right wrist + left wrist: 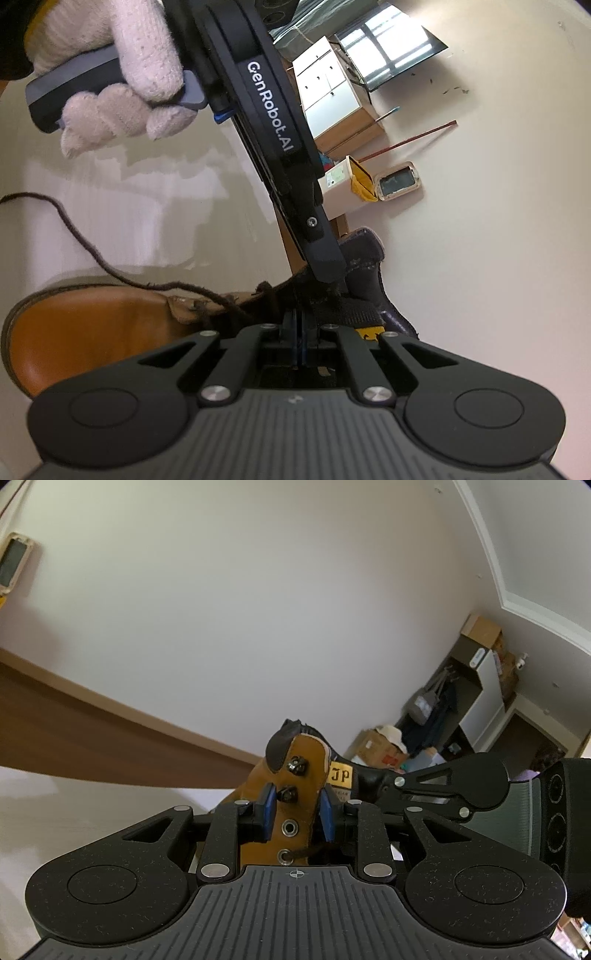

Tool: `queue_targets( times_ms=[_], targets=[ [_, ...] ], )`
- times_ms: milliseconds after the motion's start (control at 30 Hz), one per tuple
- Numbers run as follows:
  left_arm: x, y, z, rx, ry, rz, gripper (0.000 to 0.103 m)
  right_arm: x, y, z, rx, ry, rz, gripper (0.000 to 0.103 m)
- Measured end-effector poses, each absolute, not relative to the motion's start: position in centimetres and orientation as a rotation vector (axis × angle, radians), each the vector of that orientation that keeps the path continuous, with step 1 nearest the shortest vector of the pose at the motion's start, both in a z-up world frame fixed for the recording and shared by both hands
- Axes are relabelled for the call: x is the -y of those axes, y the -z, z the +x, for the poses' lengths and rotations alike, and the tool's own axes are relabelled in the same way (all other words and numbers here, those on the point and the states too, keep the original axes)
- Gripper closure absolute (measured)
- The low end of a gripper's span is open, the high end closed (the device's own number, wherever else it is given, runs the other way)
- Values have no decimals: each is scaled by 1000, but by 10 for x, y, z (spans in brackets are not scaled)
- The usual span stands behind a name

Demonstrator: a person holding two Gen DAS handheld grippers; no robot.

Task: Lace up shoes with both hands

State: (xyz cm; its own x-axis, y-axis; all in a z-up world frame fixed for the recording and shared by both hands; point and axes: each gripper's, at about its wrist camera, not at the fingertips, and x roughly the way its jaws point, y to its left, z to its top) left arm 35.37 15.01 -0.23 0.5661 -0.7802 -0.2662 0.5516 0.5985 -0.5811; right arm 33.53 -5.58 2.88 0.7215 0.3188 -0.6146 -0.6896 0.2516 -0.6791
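A tan leather boot with a dark collar lies on a pale surface. In the left wrist view my left gripper is shut on the boot's upright eyelet flap, one blue pad on each side of it, below two lace hooks. A dark brown lace trails loose from the boot's throat toward the left. My right gripper is over the tongue with its pads pressed together; I see no lace between them. A hand in a white glove holds the left gripper's handle.
The right gripper's body sits close on the right of the flap. A white cabinet and a small wall panel stand behind. Cardboard boxes and shelves fill the far right corner.
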Motion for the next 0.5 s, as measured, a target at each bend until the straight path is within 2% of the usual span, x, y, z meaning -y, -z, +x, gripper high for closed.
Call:
queue_targets(
  times_ms=[500],
  targets=[
    [-153, 4, 356, -537, 840, -456, 74, 70, -35, 327, -372, -700, -1110, 100]
  ],
)
